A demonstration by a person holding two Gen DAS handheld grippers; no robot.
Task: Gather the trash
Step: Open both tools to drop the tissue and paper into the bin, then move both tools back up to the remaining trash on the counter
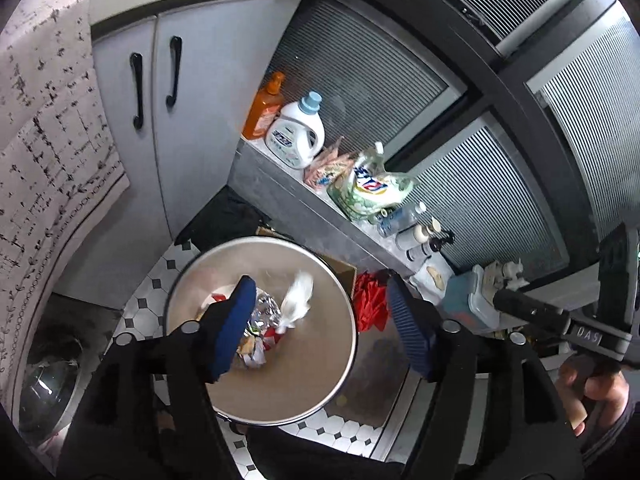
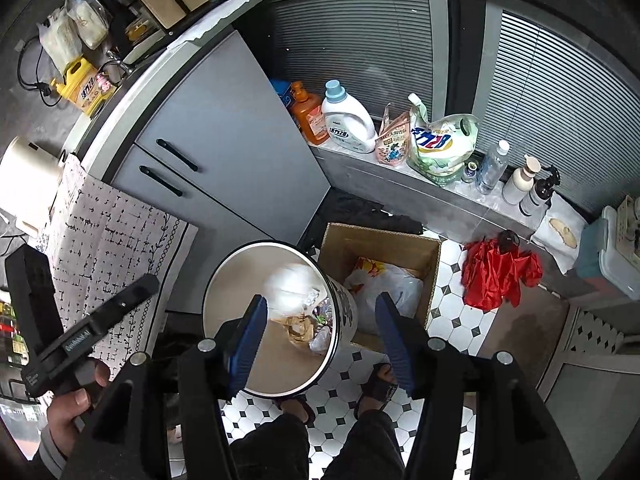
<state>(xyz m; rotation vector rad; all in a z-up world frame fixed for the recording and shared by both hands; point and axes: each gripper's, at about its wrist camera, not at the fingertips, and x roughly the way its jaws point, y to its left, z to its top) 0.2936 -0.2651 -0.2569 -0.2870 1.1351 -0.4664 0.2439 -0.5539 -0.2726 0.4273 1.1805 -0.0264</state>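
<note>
A round metal bin (image 1: 308, 384) stands on the tiled floor with foil wrappers and paper scraps (image 1: 262, 320) at its bottom. My left gripper (image 1: 320, 280) hangs open right over its mouth. A crumpled white tissue (image 1: 298, 300) shows blurred inside the bin, clear of both pads. In the right wrist view the bin (image 2: 224, 284) sits below my right gripper (image 2: 322, 298), which is open and holds nothing. The same white tissue (image 2: 288, 280) is a blur there above the scraps (image 2: 302, 326).
An open cardboard box (image 2: 404, 246) with a white plastic bag (image 2: 386, 286) stands right behind the bin. A red cloth (image 2: 496, 276) lies on the floor. Detergent bottles (image 2: 348, 120) line a low ledge. Grey cabinet doors (image 1: 192, 120) are left. The person's sandalled feet (image 2: 378, 388) stand near the bin.
</note>
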